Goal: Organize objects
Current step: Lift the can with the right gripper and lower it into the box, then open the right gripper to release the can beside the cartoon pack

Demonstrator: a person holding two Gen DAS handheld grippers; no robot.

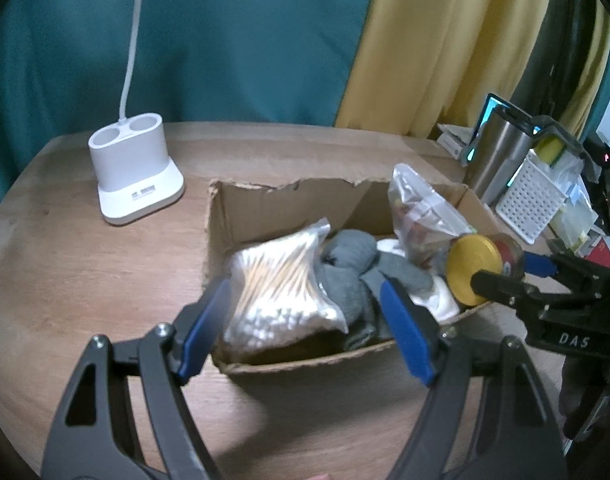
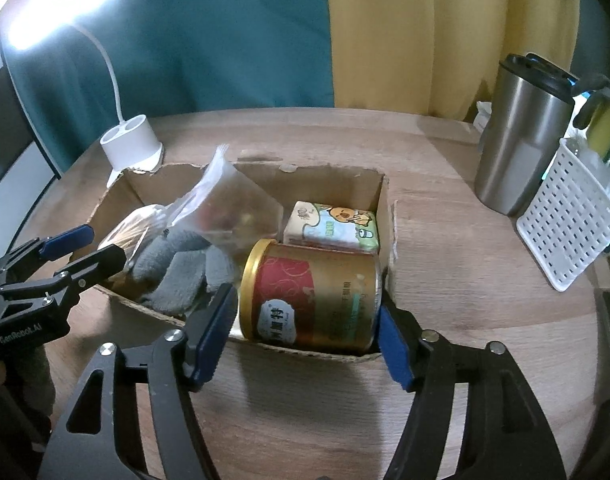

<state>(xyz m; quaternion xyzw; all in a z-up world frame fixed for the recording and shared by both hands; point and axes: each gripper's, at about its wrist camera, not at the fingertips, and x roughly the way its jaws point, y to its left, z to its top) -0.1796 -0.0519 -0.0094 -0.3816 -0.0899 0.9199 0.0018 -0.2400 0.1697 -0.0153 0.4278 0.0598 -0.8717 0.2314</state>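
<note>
Right tool [image 2: 305,332] gripped a gold-and-red can [image 2: 313,296] on its side, lid toward the frame's left, lowering it into the lower-right corner of the cardboard box [image 2: 329,184], probably because that corner lay free beside the tissue pack [image 2: 333,226]. Left tool [image 1: 305,320] hung released over the swab bag [image 1: 281,288] and grey socks [image 1: 353,256], holding nothing, on the counter [image 1: 85,272].

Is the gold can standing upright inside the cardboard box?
No. The gold can lies on its side between the right gripper fingers.
</note>
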